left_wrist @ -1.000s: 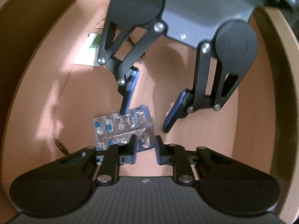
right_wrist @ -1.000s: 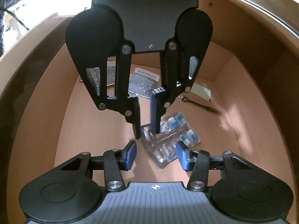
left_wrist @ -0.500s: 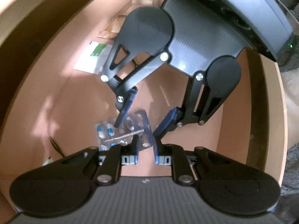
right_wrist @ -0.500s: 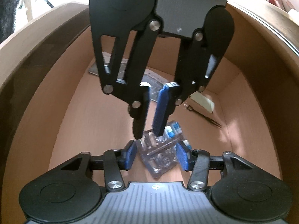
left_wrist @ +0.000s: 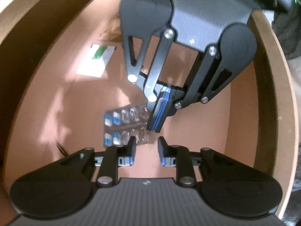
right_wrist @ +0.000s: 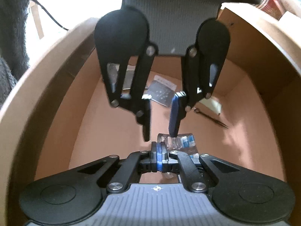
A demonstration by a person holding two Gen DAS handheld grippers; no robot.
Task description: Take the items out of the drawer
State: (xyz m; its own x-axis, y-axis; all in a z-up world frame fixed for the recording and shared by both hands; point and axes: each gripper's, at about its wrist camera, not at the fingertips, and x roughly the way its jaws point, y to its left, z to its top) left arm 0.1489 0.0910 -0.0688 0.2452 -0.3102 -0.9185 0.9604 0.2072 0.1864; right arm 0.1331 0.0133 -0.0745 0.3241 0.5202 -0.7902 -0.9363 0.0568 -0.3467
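A thin black cable [right_wrist: 50, 17] crosses a bright, washed-out surface beside fleecy dark-grey fabric [right_wrist: 11, 37]; a red-striped object [right_wrist: 269, 3] is blurred.

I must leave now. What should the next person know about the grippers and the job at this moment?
Right gripper: shut at the edge of the pill pack; a real grip is not clear.
Left gripper: open, just above the pack.
The pack lies on the drawer floor, not lifted out.
Also inside: tweezers, white-green packet, dark packet.
Done: nothing is out yet. Left: take out all items.
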